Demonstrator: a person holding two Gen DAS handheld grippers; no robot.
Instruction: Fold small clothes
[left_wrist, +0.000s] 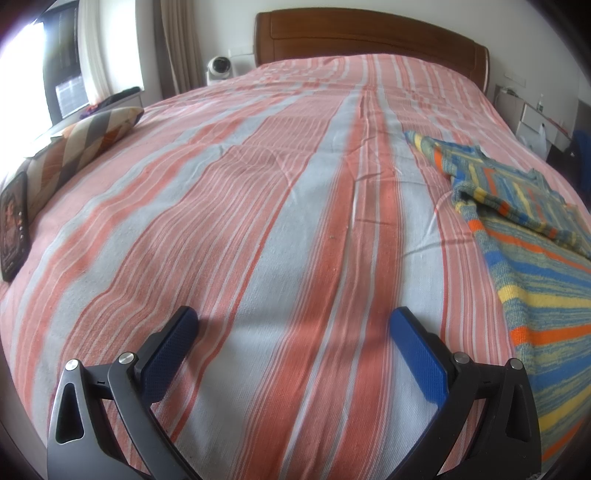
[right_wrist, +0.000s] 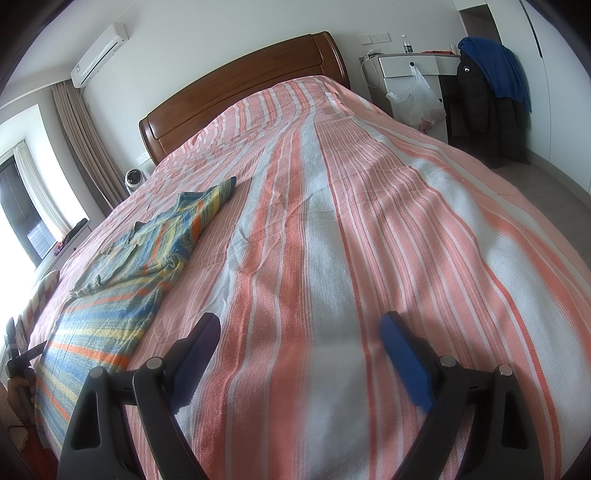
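one striped sweater (left_wrist: 532, 236) lies between two wide-spread grippers.

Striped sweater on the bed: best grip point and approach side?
Grip the striped sweater at its near hem corners, one per gripper. It lies flat between them, one sleeve already folded across the body, so the left gripper comes from its left and the right gripper from its right, both open.

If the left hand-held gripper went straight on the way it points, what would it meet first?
Probably just the striped bedspread. The open left hand-held gripper aims along bare cover; the striped knit sweater lies off to its right.
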